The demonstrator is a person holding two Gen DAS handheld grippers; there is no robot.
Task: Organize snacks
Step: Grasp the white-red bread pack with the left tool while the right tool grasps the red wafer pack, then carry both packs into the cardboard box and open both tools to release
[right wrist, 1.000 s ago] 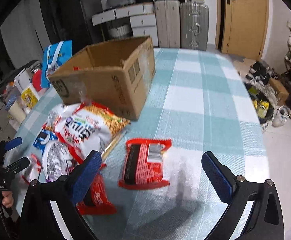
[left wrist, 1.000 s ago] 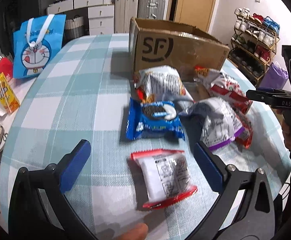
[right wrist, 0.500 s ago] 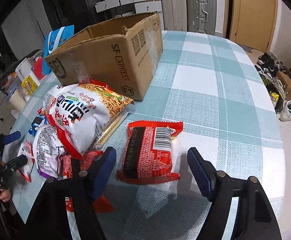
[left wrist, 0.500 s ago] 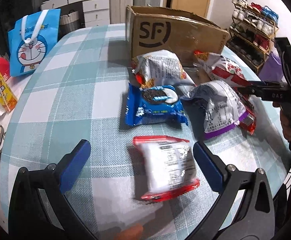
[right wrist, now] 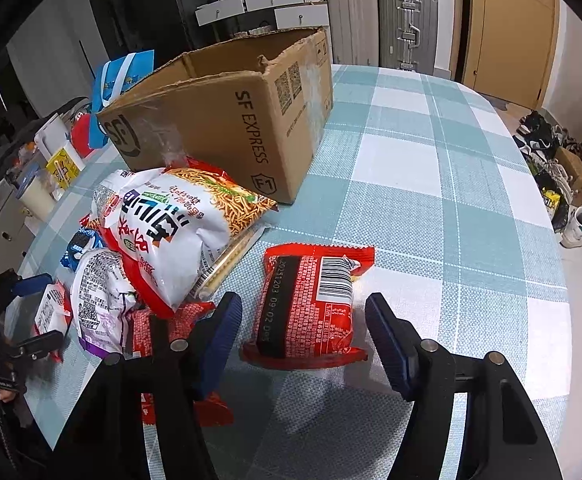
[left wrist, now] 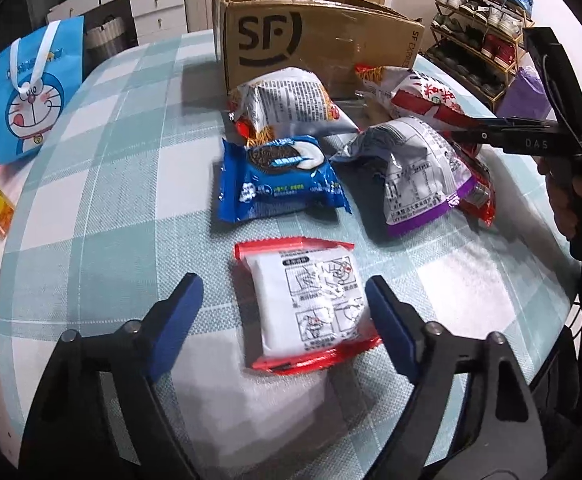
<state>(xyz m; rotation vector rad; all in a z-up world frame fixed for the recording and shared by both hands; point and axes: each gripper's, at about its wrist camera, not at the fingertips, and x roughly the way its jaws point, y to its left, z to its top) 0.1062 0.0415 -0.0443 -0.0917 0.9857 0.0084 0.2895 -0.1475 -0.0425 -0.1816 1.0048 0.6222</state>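
My left gripper (left wrist: 281,316) had just been closing around a white, red-edged snack packet (left wrist: 309,306) lying flat on the checked tablecloth (left wrist: 103,208), its blue pads not yet touching. My right gripper (right wrist: 303,330) was likewise closing around a red packet (right wrist: 311,300), unclenched. I could not see inside the open cardboard box (right wrist: 231,120) behind the snacks.

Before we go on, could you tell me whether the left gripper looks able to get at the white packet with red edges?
Probably yes: the left gripper straddles the white packet, its jaws have just been closing, and nothing lies on it.
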